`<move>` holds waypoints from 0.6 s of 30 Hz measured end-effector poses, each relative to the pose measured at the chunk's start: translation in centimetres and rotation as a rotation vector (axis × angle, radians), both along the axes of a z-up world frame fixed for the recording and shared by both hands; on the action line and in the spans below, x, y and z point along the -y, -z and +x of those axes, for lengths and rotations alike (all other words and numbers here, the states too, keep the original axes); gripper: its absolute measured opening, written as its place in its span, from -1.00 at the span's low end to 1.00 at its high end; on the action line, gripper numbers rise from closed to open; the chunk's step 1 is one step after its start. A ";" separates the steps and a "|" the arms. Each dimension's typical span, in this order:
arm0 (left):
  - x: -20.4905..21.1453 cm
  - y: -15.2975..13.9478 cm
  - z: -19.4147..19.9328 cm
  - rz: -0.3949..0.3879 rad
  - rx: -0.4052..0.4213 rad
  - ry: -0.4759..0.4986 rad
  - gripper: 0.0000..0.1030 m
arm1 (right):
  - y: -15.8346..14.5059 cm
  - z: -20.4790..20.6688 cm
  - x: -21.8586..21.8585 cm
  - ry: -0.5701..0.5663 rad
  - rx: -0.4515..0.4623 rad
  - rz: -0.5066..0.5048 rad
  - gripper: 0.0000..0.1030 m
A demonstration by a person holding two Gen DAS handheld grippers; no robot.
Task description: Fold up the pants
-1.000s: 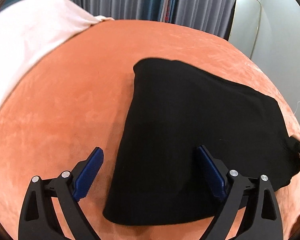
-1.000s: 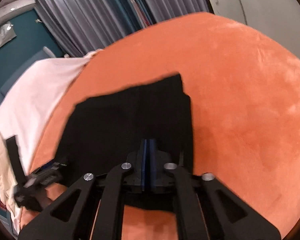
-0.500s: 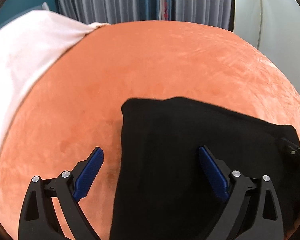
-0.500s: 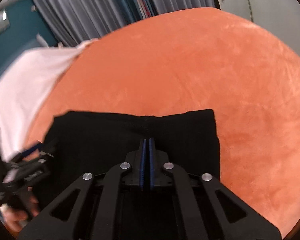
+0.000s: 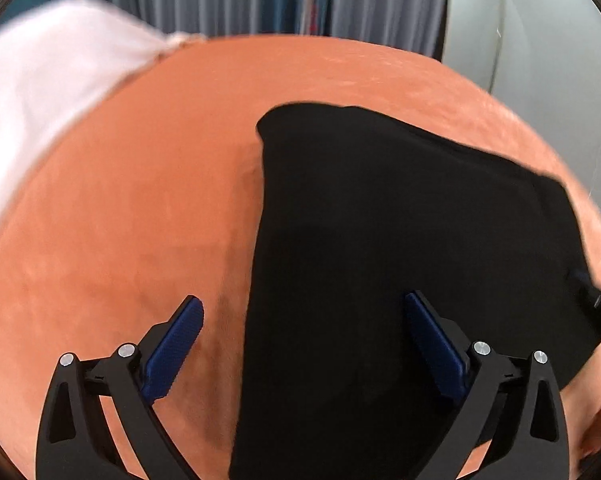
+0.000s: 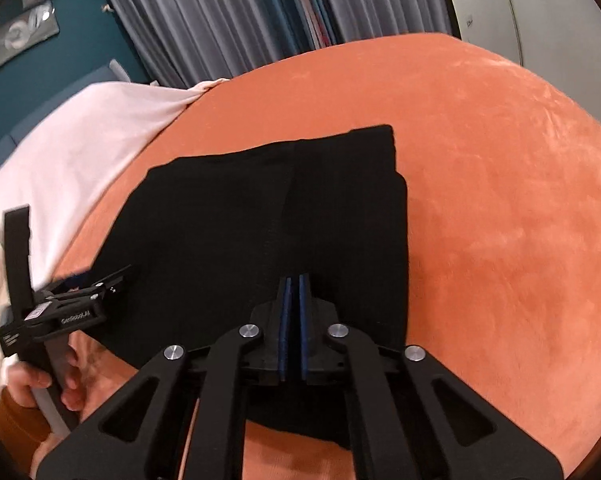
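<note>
Folded black pants (image 5: 400, 260) lie lengthwise ahead; left gripper (image 5: 300, 332), jaws opening and empty, straddles their left edge; right gripper (image 6: 293, 292), closed empty, sits mid-cloth.

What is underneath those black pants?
The black pants lie flat on an orange velvety bedcover, which shows all around them. The part of the cover directly beneath is hidden by the cloth, so anything lying between them cannot be seen.

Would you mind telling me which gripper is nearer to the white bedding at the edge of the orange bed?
Left. The left gripper sits at the black pants' edge on the side toward the white bedding; the right gripper is over the pants, farther from it.
</note>
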State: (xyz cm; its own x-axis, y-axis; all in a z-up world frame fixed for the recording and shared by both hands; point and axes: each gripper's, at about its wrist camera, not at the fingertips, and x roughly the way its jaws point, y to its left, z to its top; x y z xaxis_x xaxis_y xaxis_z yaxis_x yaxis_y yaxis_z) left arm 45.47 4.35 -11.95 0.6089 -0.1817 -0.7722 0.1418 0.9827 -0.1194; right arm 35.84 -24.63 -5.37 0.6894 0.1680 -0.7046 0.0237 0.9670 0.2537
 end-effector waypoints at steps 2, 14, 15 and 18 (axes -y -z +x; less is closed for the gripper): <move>-0.7 0.0 -0.3 -0.034 -0.032 -0.018 0.90 | -0.6 -1.1 0.5 0.030 -0.007 0.001 -1.00; -0.6 -11.4 -19.5 0.209 0.218 0.010 0.87 | -13.4 -18.6 -4.9 0.119 0.261 -0.262 0.91; -0.5 -12.3 -20.8 0.213 0.236 0.011 0.88 | -14.7 -20.2 -6.0 0.113 0.297 -0.288 0.91; -0.5 -15.1 -25.6 0.216 0.278 0.010 0.90 | -16.9 -24.5 -9.1 0.096 0.352 -0.348 0.91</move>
